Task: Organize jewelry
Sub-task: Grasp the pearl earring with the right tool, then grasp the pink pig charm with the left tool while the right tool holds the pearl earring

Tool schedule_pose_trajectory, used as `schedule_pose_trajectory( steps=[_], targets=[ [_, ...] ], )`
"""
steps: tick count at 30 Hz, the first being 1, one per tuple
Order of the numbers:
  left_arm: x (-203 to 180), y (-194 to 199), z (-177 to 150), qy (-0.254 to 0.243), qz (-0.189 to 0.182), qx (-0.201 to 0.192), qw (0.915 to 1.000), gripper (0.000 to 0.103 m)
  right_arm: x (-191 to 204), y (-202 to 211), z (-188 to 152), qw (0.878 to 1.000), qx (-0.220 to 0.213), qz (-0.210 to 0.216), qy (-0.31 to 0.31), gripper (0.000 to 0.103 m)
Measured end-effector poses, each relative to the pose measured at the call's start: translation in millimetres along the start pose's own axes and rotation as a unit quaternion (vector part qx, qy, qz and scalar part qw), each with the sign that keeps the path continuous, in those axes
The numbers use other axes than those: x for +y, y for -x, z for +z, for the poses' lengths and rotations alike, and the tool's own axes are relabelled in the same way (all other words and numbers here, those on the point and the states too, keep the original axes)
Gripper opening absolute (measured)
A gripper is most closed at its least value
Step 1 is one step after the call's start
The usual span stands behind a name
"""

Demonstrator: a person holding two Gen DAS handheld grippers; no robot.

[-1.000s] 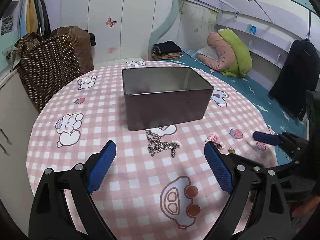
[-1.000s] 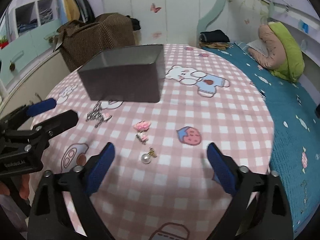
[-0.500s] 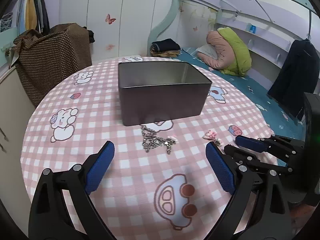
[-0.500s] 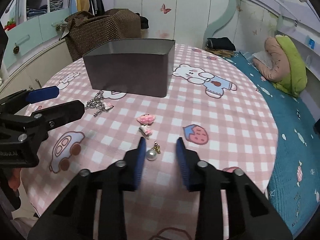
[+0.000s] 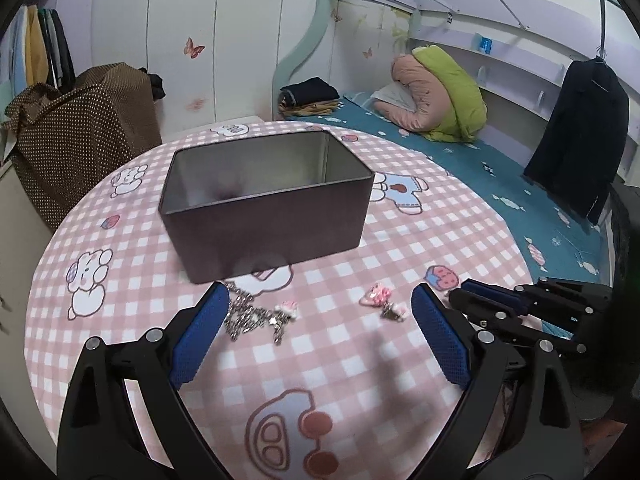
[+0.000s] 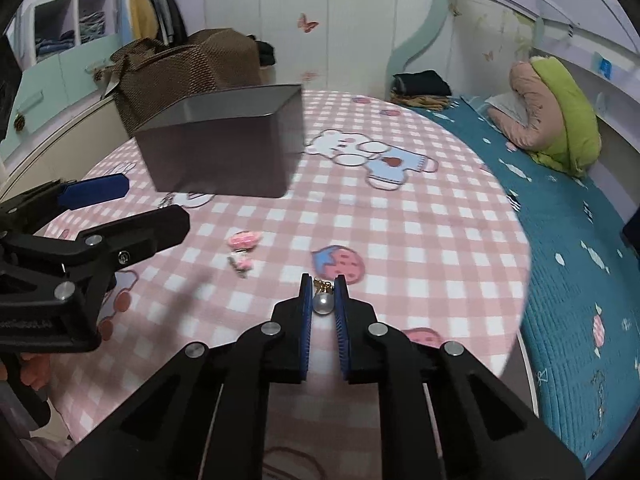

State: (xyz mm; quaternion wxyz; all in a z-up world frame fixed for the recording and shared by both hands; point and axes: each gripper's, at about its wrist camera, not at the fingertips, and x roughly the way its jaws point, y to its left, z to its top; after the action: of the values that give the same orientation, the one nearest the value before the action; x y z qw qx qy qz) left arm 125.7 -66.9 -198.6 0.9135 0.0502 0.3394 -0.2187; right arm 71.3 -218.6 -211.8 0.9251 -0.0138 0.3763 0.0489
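Note:
A dark metal box (image 5: 264,208), open and empty, stands mid-table; it also shows in the right wrist view (image 6: 224,148). In front of it lie a silver chain (image 5: 252,318) and a pink charm (image 5: 382,300), which also shows in the right wrist view (image 6: 242,248). My left gripper (image 5: 320,332) is open above the chain, empty. My right gripper (image 6: 323,300) is shut on a pearl earring (image 6: 322,303) with a gold top, held just above the cloth. In the left wrist view the right gripper (image 5: 500,308) shows at the right.
The round table has a pink checked cloth (image 5: 340,360) with cartoon prints. A brown dotted bag (image 5: 80,128) stands behind on the left. A teal bed (image 6: 580,240) with a green and pink bundle lies to the right. The left gripper (image 6: 80,232) shows at the left of the right wrist view.
My right gripper went from wide open to shut on the pearl earring. My left gripper moved forward, closer to the chain and box, and stayed open.

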Motion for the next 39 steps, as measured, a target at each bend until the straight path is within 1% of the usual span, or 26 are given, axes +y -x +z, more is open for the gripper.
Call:
schedule_pose_trajectory(
  steps=[4, 6, 7, 8, 9, 10, 11, 14, 16, 21, 24, 26, 27, 30, 39],
  targets=[
    [-7, -9, 4, -0.007, -0.01, 0.009, 0.9999, 0.092, -11, 3, 3, 1.0, -0.007, -0.011, -0.014, 0.011],
    [-11, -13, 5, -0.013, -0.019, 0.015, 0.9996, 0.088, -16, 5, 5, 1.0, -0.012, -0.009, -0.022, 0.011],
    [-14, -17, 6, -0.016, -0.024, 0.021, 0.9994, 0.077, -19, 5, 6, 0.999, -0.014, -0.011, -0.027, 0.011],
    [-16, -21, 7, -0.017, -0.027, 0.028, 0.9991, 0.071, -20, 5, 8, 0.999, -0.015, -0.012, -0.028, 0.011],
    [-18, -25, 8, -0.017, -0.031, 0.036, 0.9987, 0.071, -22, 4, 9, 0.999, -0.016, -0.013, -0.03, 0.011],
    [-20, -31, 8, -0.017, -0.039, 0.048, 0.9979, 0.066, -24, 4, 10, 0.999, -0.017, -0.013, -0.032, 0.011],
    [-21, -34, 8, -0.016, -0.044, 0.055, 0.9974, 0.058, -25, 3, 11, 0.999, -0.018, -0.012, -0.033, 0.011],
    [-23, -46, 7, -0.01, -0.051, 0.082, 0.9953, 0.051, -27, 1, 12, 0.999, -0.017, -0.005, -0.035, 0.011],
    [-24, -51, 6, -0.008, -0.053, 0.095, 0.9941, 0.049, -28, 0, 12, 0.999, -0.016, -0.001, -0.039, 0.011],
    [-27, -51, 5, -0.02, -0.04, 0.096, 0.9943, 0.046, -30, -6, 10, 0.999, -0.007, 0.008, -0.047, 0.011],
    [-29, -51, 5, -0.029, -0.023, 0.097, 0.9946, 0.034, -31, -8, 9, 0.999, -0.005, 0.012, -0.048, 0.011],
    [-27, -53, 5, -0.026, -0.026, 0.096, 0.9947, 0.02, -31, -7, 8, 0.999, -0.006, 0.015, -0.05, 0.011],
    [-25, -52, 6, -0.024, -0.028, 0.096, 0.9946, 0.017, -31, -7, 8, 0.999, -0.006, 0.014, -0.05, 0.011],
    [-20, -51, 5, -0.014, -0.039, 0.095, 0.9946, 0.016, -31, -7, 7, 0.999, -0.006, 0.015, -0.049, 0.011],
    [-10, -43, 6, 0.004, -0.04, 0.087, 0.9954, 0.016, -28, -5, 8, 0.999, -0.008, 0.017, -0.047, 0.011]
  ],
)
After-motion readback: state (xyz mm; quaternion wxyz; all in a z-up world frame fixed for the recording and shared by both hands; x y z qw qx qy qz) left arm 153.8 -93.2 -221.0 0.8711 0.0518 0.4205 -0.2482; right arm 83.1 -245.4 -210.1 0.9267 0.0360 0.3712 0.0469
